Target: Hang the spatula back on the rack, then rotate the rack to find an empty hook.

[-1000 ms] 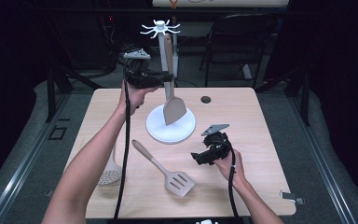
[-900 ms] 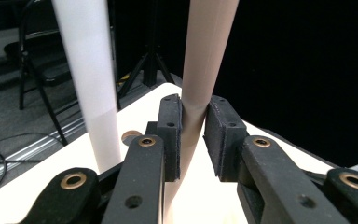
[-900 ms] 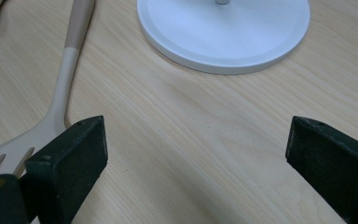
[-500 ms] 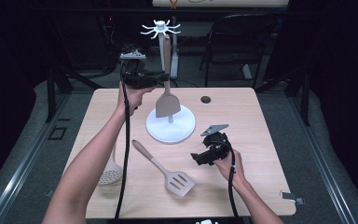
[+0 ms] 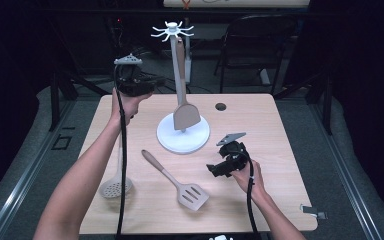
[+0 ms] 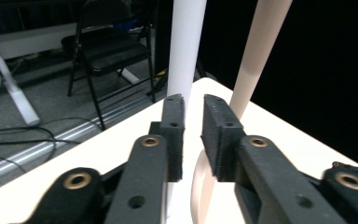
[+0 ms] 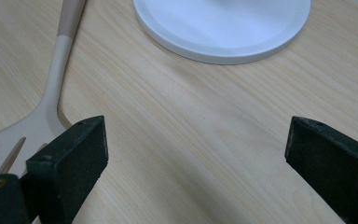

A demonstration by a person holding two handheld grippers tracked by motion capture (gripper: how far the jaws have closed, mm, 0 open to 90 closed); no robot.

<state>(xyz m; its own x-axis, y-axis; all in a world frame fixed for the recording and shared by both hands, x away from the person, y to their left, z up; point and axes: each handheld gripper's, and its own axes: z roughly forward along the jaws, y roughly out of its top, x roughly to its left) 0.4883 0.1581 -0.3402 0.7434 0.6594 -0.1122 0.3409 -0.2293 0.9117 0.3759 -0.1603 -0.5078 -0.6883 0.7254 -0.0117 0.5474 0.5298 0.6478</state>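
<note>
At the table's far left, your left gripper [image 5: 152, 85] hangs raised, jaws just narrowed to a slim gap, nothing between them. The solid spatula [image 5: 182, 95] hangs beside the white stand [image 5: 180, 137], upright, blade down. Your right gripper [image 5: 219, 167] rests spread, empty.

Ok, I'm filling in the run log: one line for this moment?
left gripper: nearly shut, empty, jaws just closing | spatula: hung on rack | right gripper: open above table

Black tongs [image 5: 156, 81], brass-ringed screw holes, trailing cables.
</note>
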